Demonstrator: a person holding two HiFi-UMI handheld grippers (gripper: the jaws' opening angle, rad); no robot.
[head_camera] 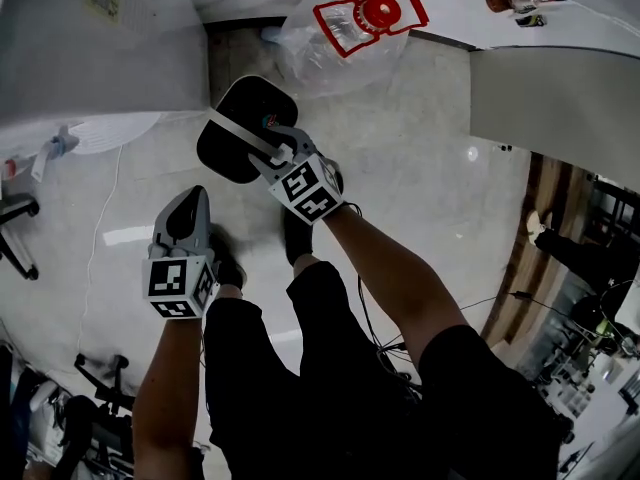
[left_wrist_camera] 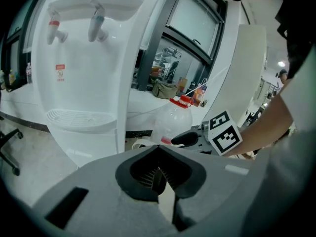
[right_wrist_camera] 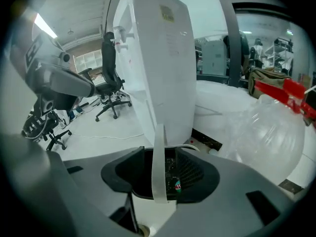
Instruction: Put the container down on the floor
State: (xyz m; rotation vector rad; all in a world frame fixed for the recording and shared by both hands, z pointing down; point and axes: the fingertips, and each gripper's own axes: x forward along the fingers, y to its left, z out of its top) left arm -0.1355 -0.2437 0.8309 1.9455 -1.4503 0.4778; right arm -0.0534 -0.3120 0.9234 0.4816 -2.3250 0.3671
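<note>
Right gripper (head_camera: 245,128): my jaws stand wide apart and grip nothing. Left gripper (head_camera: 187,216): my jaws are drawn narrow and empty. The container (head_camera: 335,43), a clear jug with a red cap (head_camera: 382,11), sits on the floor (head_camera: 420,168) at 12 o'clock in the head view, apart from both grippers.

Container: large clear plastic water jug (head_camera: 322,53) with thin walls that are creased and catch the light.
Top: red cap (head_camera: 381,11) is on, with a red carrying frame (right_wrist_camera: 277,89) round the neck.
Pose: upright, with the cap uppermost in the left gripper view.
Place: set on the pale floor (head_camera: 430,168), just beside the foot of the white water dispenser (left_wrist_camera: 84,83).
Contents: see-through, but whether it holds any water cannot be told.
</note>
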